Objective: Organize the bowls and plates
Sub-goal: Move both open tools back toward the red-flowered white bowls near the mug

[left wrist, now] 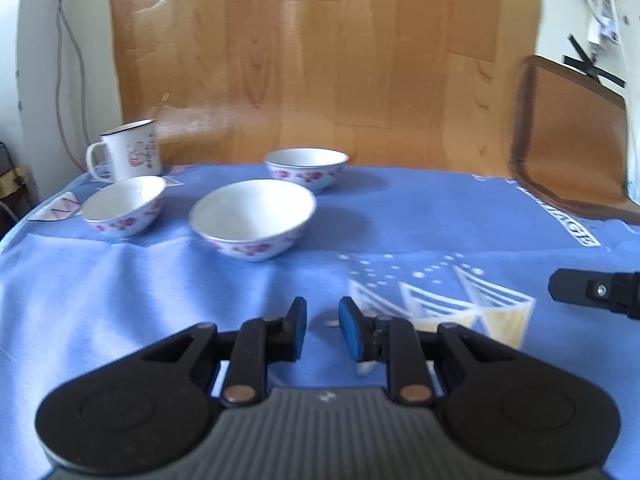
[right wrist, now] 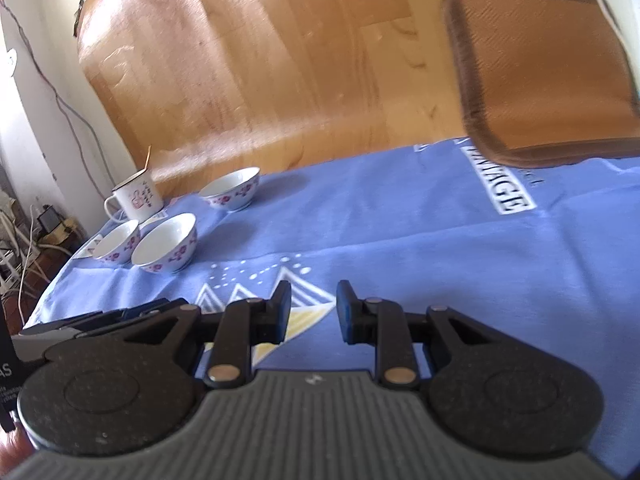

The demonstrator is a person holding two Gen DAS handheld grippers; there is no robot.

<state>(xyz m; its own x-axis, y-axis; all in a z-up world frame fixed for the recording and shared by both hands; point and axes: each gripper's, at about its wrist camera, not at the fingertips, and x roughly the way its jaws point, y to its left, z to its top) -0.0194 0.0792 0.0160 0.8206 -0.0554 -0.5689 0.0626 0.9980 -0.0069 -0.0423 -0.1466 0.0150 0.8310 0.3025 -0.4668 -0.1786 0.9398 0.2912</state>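
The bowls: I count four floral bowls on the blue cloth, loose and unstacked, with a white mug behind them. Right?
Not quite. There are three bowls, not four: near, left and far. They do sit loose and unstacked on the blue cloth, the white mug behind them. The left wrist view shows it.

Three bowls were counted on the cloth. One mug and one mat were seen.

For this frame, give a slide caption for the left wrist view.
Empty left gripper over blue tablecloth, facing three floral bowls and a mug.
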